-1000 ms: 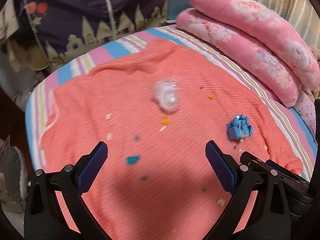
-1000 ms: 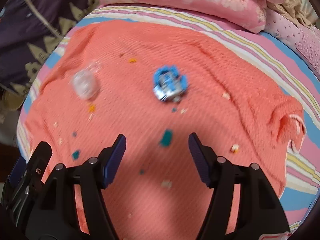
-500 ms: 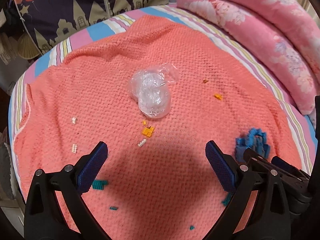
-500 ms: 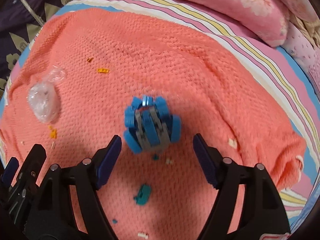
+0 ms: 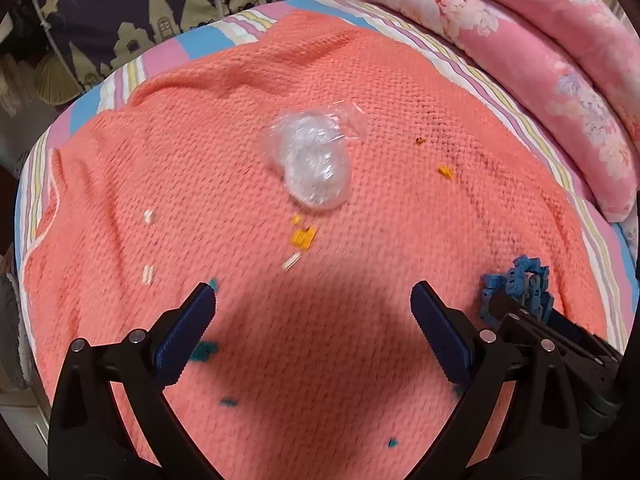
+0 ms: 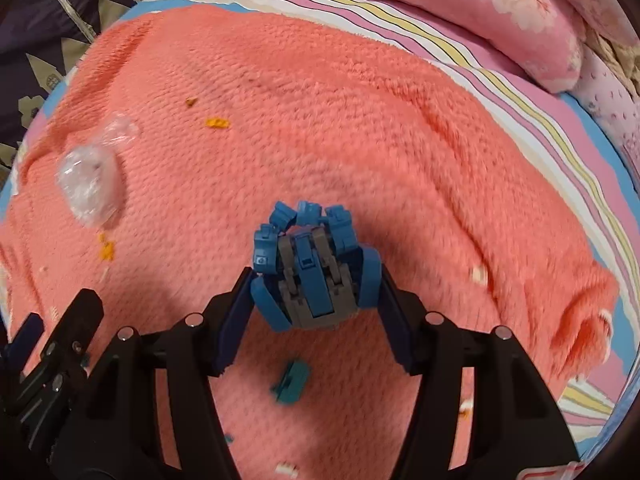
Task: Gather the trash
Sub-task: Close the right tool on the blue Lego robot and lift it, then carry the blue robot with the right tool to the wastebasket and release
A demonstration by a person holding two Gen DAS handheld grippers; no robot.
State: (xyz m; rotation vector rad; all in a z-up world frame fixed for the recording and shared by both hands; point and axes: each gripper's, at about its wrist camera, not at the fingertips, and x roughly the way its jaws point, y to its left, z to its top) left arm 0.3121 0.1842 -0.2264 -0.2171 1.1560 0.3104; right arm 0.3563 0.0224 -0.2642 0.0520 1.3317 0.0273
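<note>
On the coral knitted blanket (image 5: 200,152), the crumpled clear plastic wrap (image 5: 314,164) lies in the middle. Right of it and nearer lies the blue-and-grey brick toy (image 6: 312,272); small orange brick pieces (image 5: 303,237) lie just before it.

Left gripper (image 5: 312,308): two matte black angular arms, each ending in a dark blue finger pad (image 5: 186,330) with fine ribbed texture; round silver rivets at the arm joints.

Right gripper (image 6: 316,304): same build, with black jointed arms, silver rivets at the pivots, and flat dark blue pads (image 6: 236,318) edged with small teeth. A white label with red print sits at the lower right edge of its frame; the print is unreadable.
</note>
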